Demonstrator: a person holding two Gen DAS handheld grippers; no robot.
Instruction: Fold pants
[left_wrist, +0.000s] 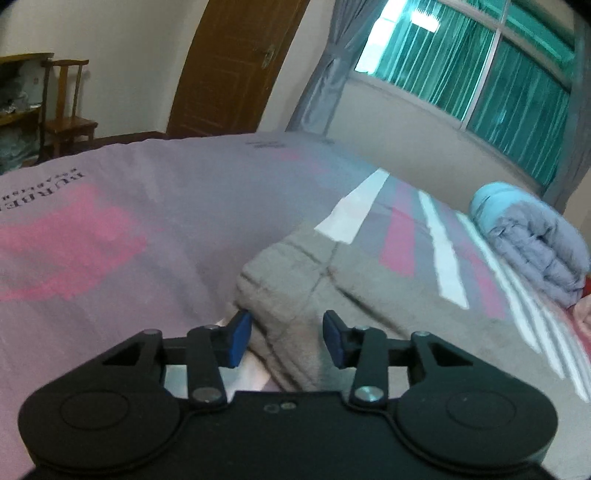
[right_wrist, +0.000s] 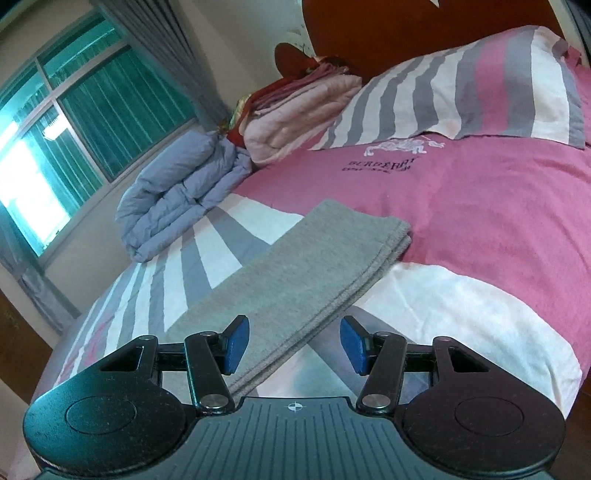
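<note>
Pants (grey, folded long) lie on striped bedspread, no container

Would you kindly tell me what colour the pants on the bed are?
Plain grey; the pants show best in the right wrist view.

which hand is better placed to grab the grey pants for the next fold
Left, probably: the left tongs already straddle a bunched end of the grey pants; the right tongs frame only their side edge.
</note>
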